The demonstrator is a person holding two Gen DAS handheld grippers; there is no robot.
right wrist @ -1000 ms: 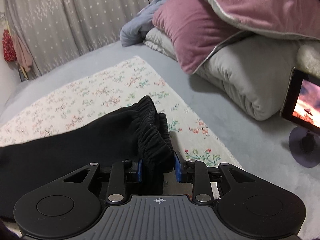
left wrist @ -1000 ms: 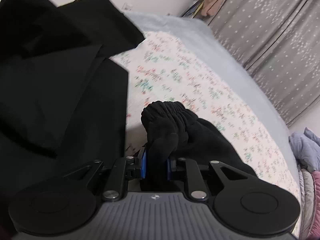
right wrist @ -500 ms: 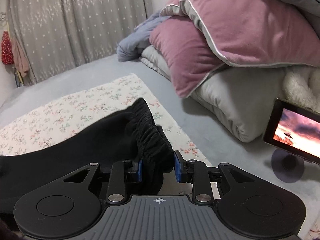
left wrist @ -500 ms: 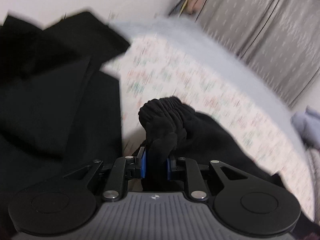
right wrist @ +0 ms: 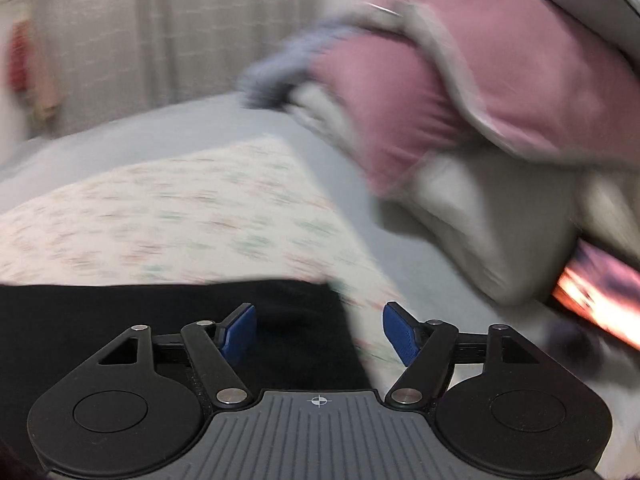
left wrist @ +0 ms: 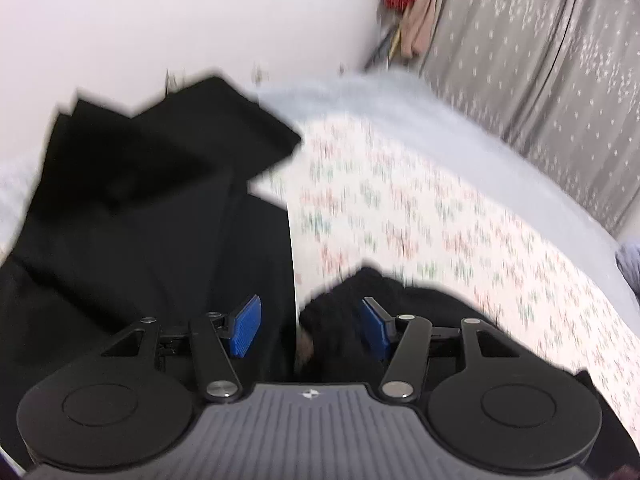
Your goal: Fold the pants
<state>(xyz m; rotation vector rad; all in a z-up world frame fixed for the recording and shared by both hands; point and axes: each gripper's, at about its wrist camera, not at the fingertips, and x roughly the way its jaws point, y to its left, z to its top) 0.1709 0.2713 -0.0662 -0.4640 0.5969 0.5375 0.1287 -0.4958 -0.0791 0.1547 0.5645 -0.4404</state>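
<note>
Black fabric pants (left wrist: 132, 248) are lying spread across a white floral-print bedsheet (left wrist: 420, 216) on a pale blue-grey bed (right wrist: 160, 136), their gathered elastic waistband (left wrist: 340, 312) resting just below both tools. The left gripper (left wrist: 312, 324) is hovering with its blue-padded jaws having just been opening, wide apart now; the waistband is sitting loosely between them, ungripped. The right gripper (right wrist: 320, 332) has likewise just been opening, its pads standing clear above the black cloth. Pink and grey pillows (right wrist: 472, 92) are piled beyond, blurred.
</note>
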